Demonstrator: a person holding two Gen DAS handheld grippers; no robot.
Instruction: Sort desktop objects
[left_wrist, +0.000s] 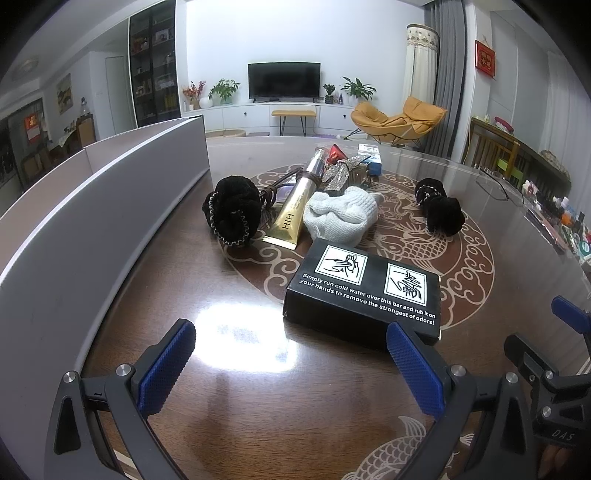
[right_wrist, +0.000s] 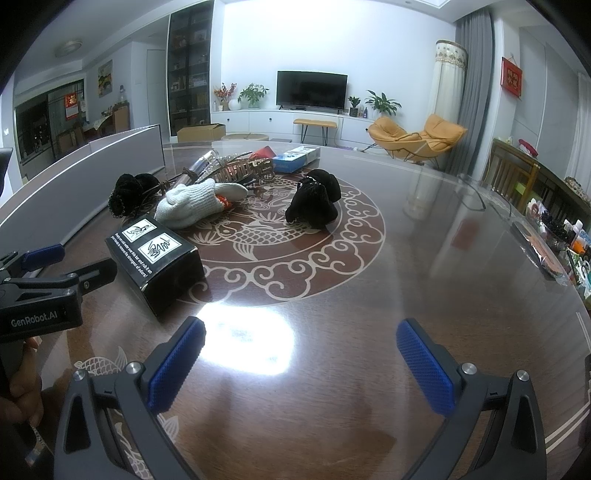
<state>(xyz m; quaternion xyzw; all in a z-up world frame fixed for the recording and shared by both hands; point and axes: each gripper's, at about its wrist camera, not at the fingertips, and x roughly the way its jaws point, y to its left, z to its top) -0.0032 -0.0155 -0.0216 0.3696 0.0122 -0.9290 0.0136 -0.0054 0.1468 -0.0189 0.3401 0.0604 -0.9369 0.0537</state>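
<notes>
The table (right_wrist: 369, 295) is glossy dark wood, mirror-smooth under the lamp glare. The black box (left_wrist: 364, 295) looks like matt printed cardboard. The white glove (left_wrist: 341, 214) is coarse knitted cloth. Both scrunchies (left_wrist: 232, 212) (left_wrist: 441, 210) are fuzzy black velvet. The gold tube (left_wrist: 295, 210) is shiny plastic. The gripper pads (left_wrist: 166, 373) are blue, rough-textured rubber on matt grey plastic.

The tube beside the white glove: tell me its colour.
Gold, with a clear silvery cap end; the tube shows best in the left wrist view.
</notes>
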